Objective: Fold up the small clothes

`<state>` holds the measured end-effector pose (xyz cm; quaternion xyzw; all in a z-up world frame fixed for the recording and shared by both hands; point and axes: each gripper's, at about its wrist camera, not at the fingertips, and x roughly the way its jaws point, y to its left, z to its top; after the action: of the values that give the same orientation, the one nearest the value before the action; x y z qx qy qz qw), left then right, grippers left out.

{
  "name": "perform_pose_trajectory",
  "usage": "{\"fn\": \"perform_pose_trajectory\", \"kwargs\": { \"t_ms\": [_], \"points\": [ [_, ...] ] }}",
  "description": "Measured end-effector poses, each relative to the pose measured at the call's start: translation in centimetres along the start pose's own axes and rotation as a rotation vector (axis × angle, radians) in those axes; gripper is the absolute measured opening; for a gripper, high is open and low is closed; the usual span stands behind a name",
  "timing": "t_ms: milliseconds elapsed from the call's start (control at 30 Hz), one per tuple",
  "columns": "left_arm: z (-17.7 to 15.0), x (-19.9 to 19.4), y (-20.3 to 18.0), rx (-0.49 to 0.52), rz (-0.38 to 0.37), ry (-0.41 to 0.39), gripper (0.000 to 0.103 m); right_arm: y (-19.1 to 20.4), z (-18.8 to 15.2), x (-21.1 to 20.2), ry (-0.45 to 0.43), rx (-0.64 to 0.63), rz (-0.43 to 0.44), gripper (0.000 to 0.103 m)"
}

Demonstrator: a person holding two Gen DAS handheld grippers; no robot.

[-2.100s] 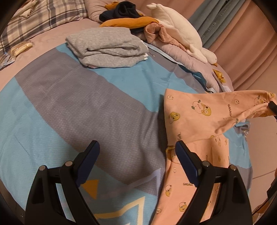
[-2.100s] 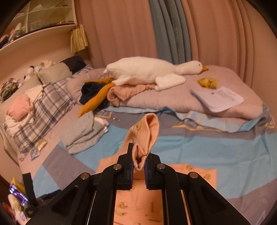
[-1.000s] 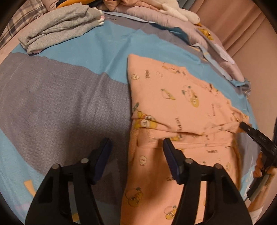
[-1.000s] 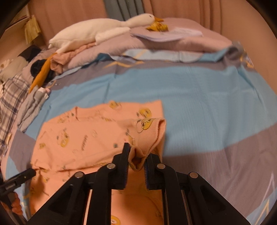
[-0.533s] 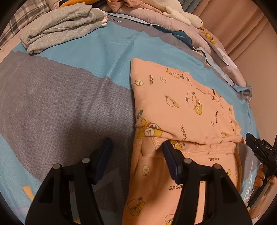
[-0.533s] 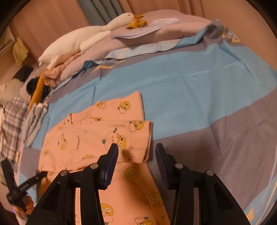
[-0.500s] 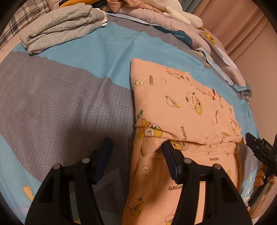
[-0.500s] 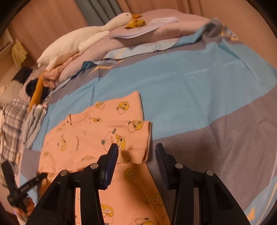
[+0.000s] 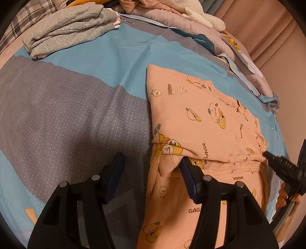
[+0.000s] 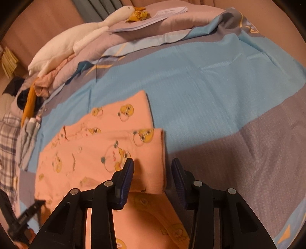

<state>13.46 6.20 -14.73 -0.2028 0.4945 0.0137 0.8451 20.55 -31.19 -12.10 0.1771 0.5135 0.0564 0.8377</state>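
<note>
A small peach garment [image 9: 206,122] printed with cartoon ducks lies on the blue and grey bedspread, its upper part folded down over the lower part. It also shows in the right wrist view [image 10: 107,151]. My left gripper [image 9: 151,168] is open and empty, hovering over the garment's left fold corner. My right gripper [image 10: 153,172] is open and empty, just above the garment's right folded edge. The right gripper's tip also shows at the right edge of the left wrist view [image 9: 281,166].
A folded grey garment [image 9: 68,28] lies at the far left of the bed. A white goose plush [image 10: 76,40] rests on a heap of clothes and a pink quilt at the back. Papers [image 10: 164,13] lie on the quilt. The bedspread [image 10: 229,80] spreads to the right.
The right gripper has let go of the peach garment's edge and opened; the folded part now lies flat. Both grippers have drawn slightly closer to the fold.
</note>
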Motion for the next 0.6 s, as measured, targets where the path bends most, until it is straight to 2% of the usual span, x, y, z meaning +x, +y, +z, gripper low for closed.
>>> {"fn": "perform_pose_trajectory", "kwargs": {
  "t_ms": [167,233,333,500,600],
  "points": [
    [0.1,-0.1,0.3,-0.012,-0.009,-0.005,0.059,-0.1,-1.5,-0.6,-0.006,-0.052,-0.025,0.043],
    [0.1,-0.2,0.4,-0.015,-0.009,-0.011,0.058,-0.4,-1.7,-0.7,-0.009,-0.050,-0.022,0.040],
    [0.2,-0.2,0.5,-0.016,-0.010,-0.014,0.057,-0.3,-1.8,-0.8,-0.009,-0.044,0.004,0.025],
    [0.4,-0.1,0.7,-0.023,-0.015,-0.015,0.057,0.1,-2.0,-0.8,-0.031,-0.065,-0.046,0.005],
    [0.4,-0.2,0.7,-0.022,-0.016,-0.013,0.057,0.0,-2.0,-1.5,-0.056,-0.060,-0.037,0.004]
  ]
}}
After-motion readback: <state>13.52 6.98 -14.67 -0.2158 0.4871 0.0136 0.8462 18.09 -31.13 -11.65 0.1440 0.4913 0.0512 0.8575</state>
